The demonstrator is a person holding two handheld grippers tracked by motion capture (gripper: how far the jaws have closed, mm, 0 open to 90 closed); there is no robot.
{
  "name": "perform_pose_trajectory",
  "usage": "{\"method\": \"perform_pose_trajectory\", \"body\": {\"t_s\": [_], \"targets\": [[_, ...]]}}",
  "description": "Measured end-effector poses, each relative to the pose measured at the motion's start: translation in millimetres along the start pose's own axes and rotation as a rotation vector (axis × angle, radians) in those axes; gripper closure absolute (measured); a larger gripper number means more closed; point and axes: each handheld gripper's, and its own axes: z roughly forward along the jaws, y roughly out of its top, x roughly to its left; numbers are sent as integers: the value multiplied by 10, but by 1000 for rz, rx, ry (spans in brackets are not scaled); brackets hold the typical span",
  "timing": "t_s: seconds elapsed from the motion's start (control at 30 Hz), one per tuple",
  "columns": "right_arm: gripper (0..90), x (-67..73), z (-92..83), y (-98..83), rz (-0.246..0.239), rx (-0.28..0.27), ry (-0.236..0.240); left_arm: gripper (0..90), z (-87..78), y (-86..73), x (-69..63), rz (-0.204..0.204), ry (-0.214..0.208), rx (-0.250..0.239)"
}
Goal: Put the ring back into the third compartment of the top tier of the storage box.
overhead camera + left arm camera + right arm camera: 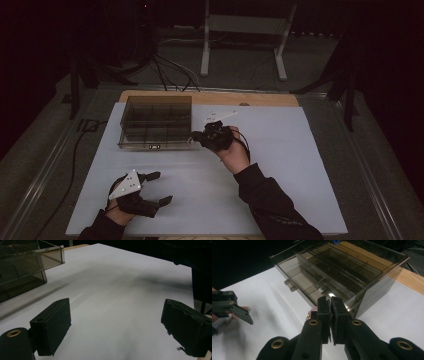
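Smoked clear plastic organizer box [156,121] at the table's [280,150] far left, dividers inside. Right gripper [330,305] pressed up at its near right corner, jaws clenched flat together, nothing visibly between them. Left gripper [159,188] low over bare table, well apart, jaws spread wide and empty. Looked rigid, light, slick-walled, probably brittle; best taken by a wall's top rim.

1. The room is dim; the white worktop [280,165] is the brightest surface, and the surroundings fall to near black.
2. Soft, smeared shadows cross the worktop in the left gripper view.
3. A small glare spot sits on the smoked plastic box [332,294].
4. All views look grainy and slightly soft.
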Motion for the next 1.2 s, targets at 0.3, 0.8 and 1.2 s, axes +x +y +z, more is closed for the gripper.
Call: {"method": "perform_pose_trajectory", "body": {"t_s": [0.3, 0.8, 1.2], "targets": [[870, 12, 57, 93, 0, -9, -3, 104, 2, 1, 1, 1, -1, 1], [870, 38, 157, 239, -5, -17, 0, 104, -3, 1, -1, 1, -4, -2], [870, 54, 283, 345, -2, -26, -10, 104, -5, 3, 0, 1, -7, -4]]}}
